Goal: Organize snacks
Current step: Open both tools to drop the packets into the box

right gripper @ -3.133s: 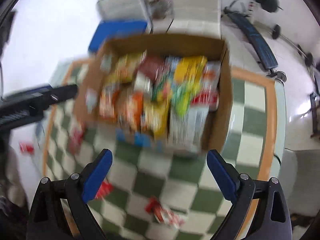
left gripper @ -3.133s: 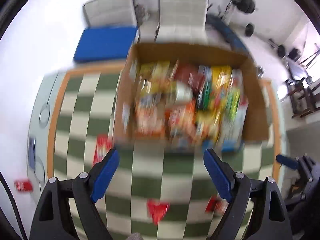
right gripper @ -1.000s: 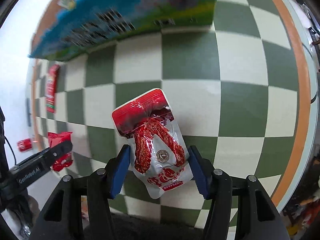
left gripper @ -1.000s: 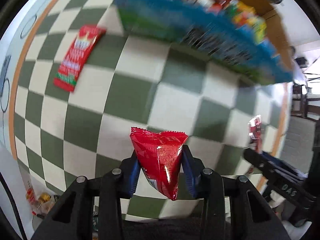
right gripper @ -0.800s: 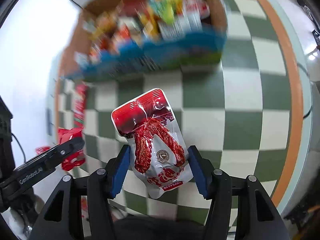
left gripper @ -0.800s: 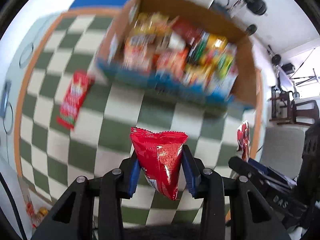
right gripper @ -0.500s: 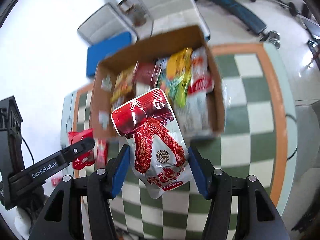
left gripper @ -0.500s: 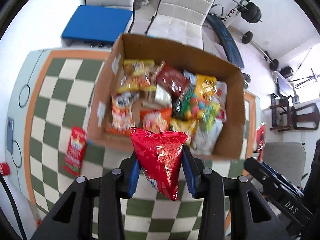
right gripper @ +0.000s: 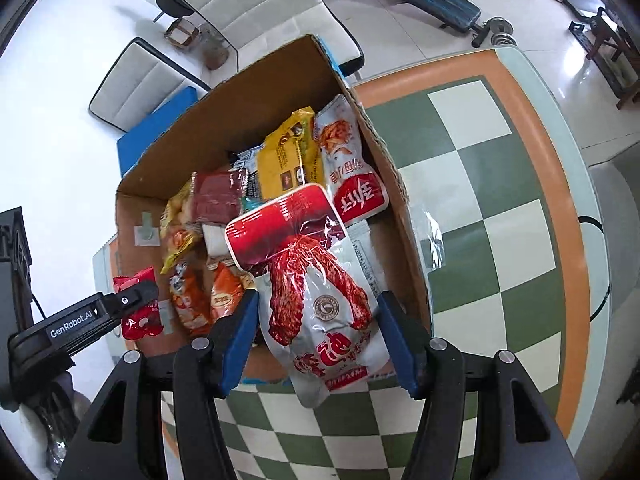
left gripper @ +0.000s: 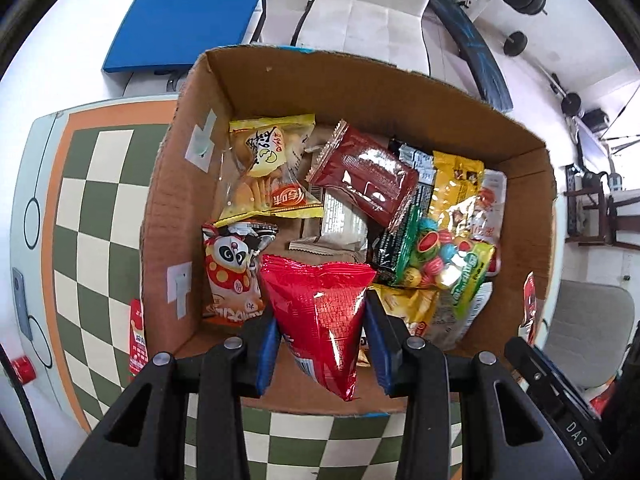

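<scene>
Snacks filling cardboard box [left gripper: 188, 184], left tongs [left gripper: 322, 354] gripping red packet [left gripper: 320, 316], right tongs [right gripper: 318, 346] gripping meat pouch [right gripper: 316, 288]

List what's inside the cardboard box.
Box: yellow cracker bag, maroon pouch, panda packet, candy bag. Anything beneath them is hidden.

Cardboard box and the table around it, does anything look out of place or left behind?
One red snack packet lies on the checkered table outside the cardboard box, beside its left wall, while the other snacks sit in a loose, overlapping heap inside. Nothing looks spilled or torn.
</scene>
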